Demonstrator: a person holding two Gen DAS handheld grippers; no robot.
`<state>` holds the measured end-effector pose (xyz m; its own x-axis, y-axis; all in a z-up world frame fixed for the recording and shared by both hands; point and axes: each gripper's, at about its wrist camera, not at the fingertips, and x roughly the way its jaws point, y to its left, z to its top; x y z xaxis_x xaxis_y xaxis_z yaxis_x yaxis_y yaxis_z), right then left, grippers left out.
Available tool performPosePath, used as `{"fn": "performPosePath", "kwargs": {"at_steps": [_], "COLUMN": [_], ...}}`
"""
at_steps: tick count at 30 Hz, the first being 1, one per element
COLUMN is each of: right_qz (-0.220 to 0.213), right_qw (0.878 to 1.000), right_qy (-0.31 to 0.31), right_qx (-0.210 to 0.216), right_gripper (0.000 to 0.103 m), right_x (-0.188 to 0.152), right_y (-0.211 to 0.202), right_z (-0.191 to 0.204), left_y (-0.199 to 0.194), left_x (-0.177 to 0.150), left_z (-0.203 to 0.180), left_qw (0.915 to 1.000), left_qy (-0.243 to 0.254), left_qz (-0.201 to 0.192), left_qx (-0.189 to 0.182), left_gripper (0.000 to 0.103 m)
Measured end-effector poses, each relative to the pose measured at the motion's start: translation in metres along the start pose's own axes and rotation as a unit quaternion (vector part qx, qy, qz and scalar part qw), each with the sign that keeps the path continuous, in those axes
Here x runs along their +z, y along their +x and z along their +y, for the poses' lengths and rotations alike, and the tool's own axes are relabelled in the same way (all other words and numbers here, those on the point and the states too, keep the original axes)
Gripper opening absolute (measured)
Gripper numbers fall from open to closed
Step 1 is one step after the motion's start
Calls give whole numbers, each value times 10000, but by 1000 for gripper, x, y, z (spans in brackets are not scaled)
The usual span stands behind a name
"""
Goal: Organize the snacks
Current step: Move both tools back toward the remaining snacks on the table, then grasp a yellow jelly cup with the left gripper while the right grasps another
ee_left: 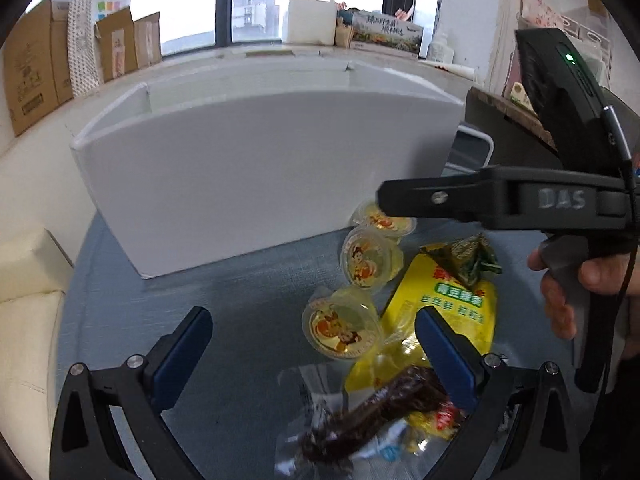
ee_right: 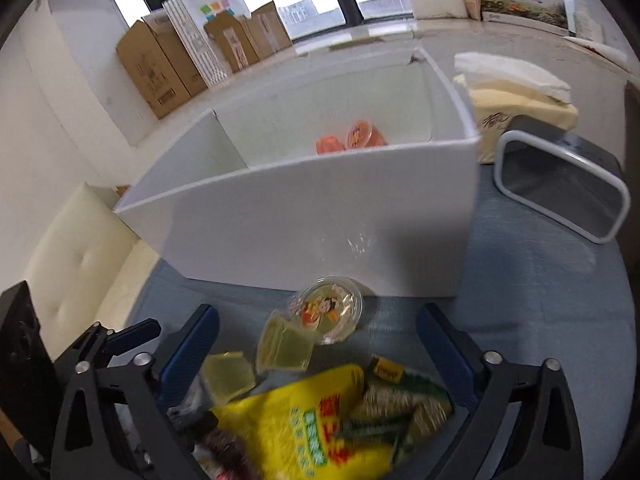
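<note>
Snacks, left wrist view: three clear plastic jelly cups with yellow cartoon lids (ee_left: 362, 264) lie in a row on the blue-grey cloth table top (ee_left: 224, 312), running from the foot of the white open-topped storage box (ee_left: 256, 172) towards the camera; a yellow foil snack bag (ee_left: 440, 312), a small green triangular packet (ee_left: 468, 260) and a dark brown bar in clear wrap (ee_left: 376, 408) lie just beside them.
Left gripper (ee_left: 316, 344): jaws wide, nothing between the pads; the nearest cup and the bar sit in the gap below.
Right gripper, left wrist view (ee_left: 400, 200): seen side-on over the farthest cup, a hand (ee_left: 568, 284) on its handle.
Box, right wrist view: two orange jelly cups (ee_right: 352, 138) already lie inside, near the right wall.
Right gripper, right wrist view (ee_right: 316, 352): jaws wide, holding nothing, with cups, yellow bag and green packet between them.
Advice: pick one item per claw. Centre the pads on a single cup's side wall, clear of the bag's edge, and close gently since the cup looks soft.
Risk: crowded pile; a low approach may catch foil as well.
</note>
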<state>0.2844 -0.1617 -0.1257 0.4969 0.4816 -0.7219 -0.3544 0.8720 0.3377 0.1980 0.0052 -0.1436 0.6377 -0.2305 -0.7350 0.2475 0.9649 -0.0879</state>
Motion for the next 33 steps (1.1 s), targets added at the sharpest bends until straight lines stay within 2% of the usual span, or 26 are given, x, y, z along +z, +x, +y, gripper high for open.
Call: {"fn": "performPosePath", "kwargs": {"at_steps": [1,3,8,10,11,14,15,16,17,20,21,22,23,24,33], "right_qz": [72,245,323,324,323,349,358,364,336,205,183,166,142,84,-3], "right_qw": [10000,9996,9994,9993,9993,9992,9992,9991,9991,9996,9997,9997,9998,9998,10000], "right_qy": [25,85,76,168,202,202,197,214,247,171,147,148,158,180,-53], "right_qx": [-34,-76,-99,9,44,-33,-48,-17,67,6,-11,-26,-68,-51,33], "right_gripper": [88,84,79,74,73,73,71,62,59,54,49,39,25,18,12], "right_x": [1,1,0,1,2,3,3,3,3,3,2,2,0,-1,-15], "right_y": [7,20,33,36,37,39,38,37,36,33,31,30,27,23,1], "right_z": [0,-1,-1,-2,-2,0,0,0,0,4,5,6,6,6,16], "left_y": [6,11,17,21,24,30,31,31,31,30,29,27,25,23,2], "left_x": [1,2,3,4,5,7,7,8,8,7,6,5,3,2,1], "left_z": [3,8,12,11,10,6,5,2,0,1,2,3,3,4,5], "left_qw": [10000,9998,9996,9994,9992,9986,9984,9982,9980,9978,9977,9977,9978,9979,9984], "left_qy": [-36,-92,-65,-50,-54,18,48,85,102,49,34,17,18,11,-21], "left_qz": [66,111,74,122,187,310,325,329,351,362,364,367,380,362,193], "left_qx": [-23,-98,-255,-335,-363,-435,-460,-492,-508,-561,-574,-562,-539,-529,-538], "left_gripper": [103,103,102,92,83,72,63,58,48,48,48,48,48,48,48]}}
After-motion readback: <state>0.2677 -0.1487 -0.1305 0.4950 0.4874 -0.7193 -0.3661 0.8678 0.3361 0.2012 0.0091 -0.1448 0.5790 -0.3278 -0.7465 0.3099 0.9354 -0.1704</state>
